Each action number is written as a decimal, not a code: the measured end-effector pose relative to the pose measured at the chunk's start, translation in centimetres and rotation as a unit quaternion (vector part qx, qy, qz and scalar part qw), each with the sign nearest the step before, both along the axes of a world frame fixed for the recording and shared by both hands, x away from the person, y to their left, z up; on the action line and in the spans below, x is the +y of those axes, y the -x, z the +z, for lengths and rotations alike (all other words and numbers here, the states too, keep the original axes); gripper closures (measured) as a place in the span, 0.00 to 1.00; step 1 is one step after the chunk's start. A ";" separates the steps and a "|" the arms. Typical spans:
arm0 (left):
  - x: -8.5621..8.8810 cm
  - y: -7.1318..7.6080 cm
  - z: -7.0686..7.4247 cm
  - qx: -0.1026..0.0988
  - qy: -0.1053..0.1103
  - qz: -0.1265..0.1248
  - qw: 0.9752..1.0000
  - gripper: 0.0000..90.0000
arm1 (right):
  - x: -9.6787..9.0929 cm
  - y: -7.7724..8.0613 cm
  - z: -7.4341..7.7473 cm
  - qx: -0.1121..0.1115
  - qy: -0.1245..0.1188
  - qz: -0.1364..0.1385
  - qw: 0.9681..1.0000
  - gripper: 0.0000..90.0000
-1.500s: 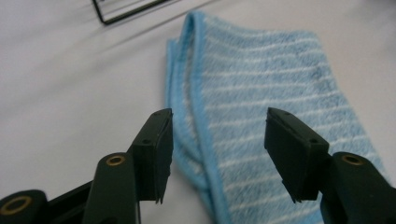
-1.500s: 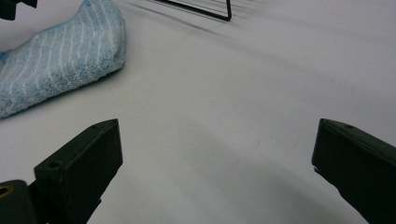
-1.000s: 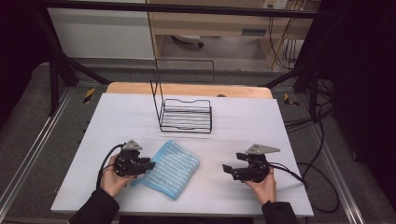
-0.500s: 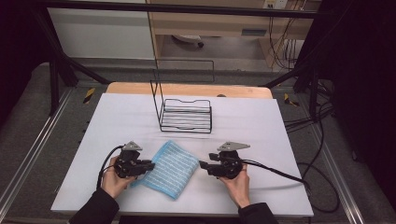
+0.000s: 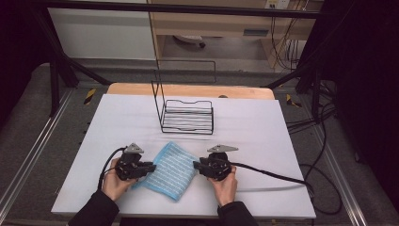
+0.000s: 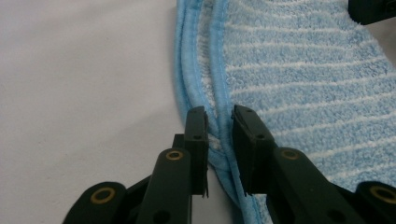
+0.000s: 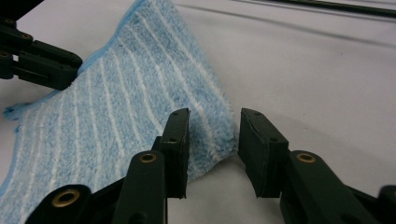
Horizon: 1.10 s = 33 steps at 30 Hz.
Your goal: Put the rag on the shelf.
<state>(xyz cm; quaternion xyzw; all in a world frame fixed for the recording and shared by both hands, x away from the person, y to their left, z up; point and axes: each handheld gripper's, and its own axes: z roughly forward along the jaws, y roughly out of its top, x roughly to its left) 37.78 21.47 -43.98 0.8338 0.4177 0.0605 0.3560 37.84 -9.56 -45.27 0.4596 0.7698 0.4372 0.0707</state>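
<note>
The left gripper (image 5: 149, 167) sits at the left edge of the folded light-blue terry cloth with thin white stripes (image 5: 167, 170), its jaws narrowed around the doubled hem; in the left gripper view (image 6: 219, 122) the hem runs between the pads, though a sliver of gap shows on either side, so a firm clamp cannot be confirmed. The right gripper (image 5: 197, 165) is at the cloth's right corner (image 7: 214, 122) — its jaws have just been closing, with the fluffy corner between them, not yet pressed.

The cloth lies flat on the white-covered desk (image 5: 263, 141), near the front edge, a rough diamond whose long axis runs from upper left to lower right in the high view. Behind it, well apart, stands a black wire rack (image 5: 187, 121). To the right of the right gripper and behind the cloth the desk is bare — only the gripper's cable (image 5: 273, 175) trails there.
</note>
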 end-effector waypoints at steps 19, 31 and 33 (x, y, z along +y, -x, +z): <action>-0.6 1.1 0.5 0.003 0.000 0.005 1.000 0.98 | -0.2 -0.5 0.5 -0.002 -0.013 -0.006 1.000 0.92; -0.1 0.6 0.3 -0.024 0.011 0.025 0.999 0.70 | 0.5 -4.4 0.9 -0.018 0.048 0.026 0.998 0.92; 0.0 0.3 -0.1 -0.005 0.020 0.020 1.000 0.70 | 0.5 -4.8 0.8 -0.020 0.052 0.030 0.998 0.92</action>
